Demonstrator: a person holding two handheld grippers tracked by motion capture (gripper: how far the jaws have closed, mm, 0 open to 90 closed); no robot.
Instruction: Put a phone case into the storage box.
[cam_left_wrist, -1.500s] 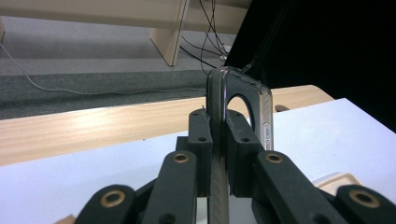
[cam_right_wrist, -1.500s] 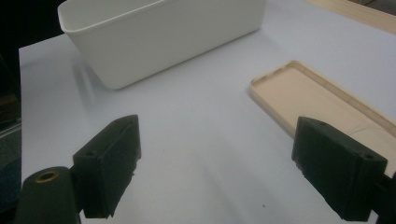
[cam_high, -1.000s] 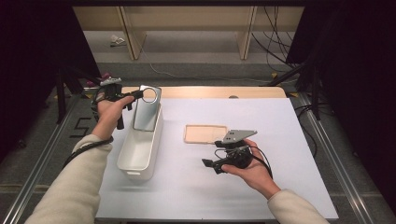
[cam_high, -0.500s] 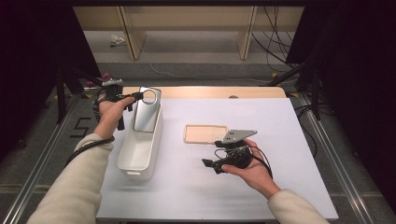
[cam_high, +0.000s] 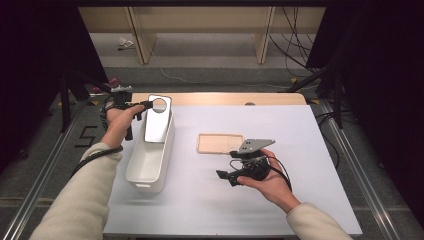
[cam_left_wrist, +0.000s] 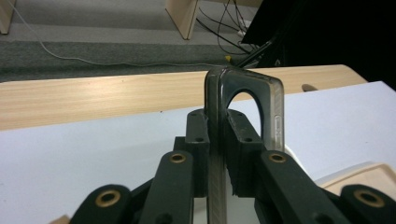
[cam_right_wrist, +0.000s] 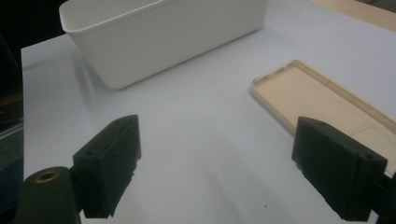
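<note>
My left gripper (cam_high: 143, 105) is shut on the top edge of a grey phone case (cam_high: 158, 122) with a round camera hole. The case stands upright over the far end of a white bin (cam_high: 134, 167). In the left gripper view the pads (cam_left_wrist: 198, 128) clamp the case's rim (cam_left_wrist: 275, 114); the jaws have just been opening a little, with the case still between them. My right gripper (cam_high: 226, 176) rests open near the table's middle with nothing between its jaws (cam_right_wrist: 217, 168). A beige phone case (cam_high: 220, 142) lies flat just beyond it (cam_right_wrist: 322, 100).
The white bin (cam_right_wrist: 163, 32) stands lengthwise at the table's left. A wooden strip (cam_high: 225, 98) runs along the white table's far edge. Cables and shelf legs are on the floor behind. Dark stands flank both sides.
</note>
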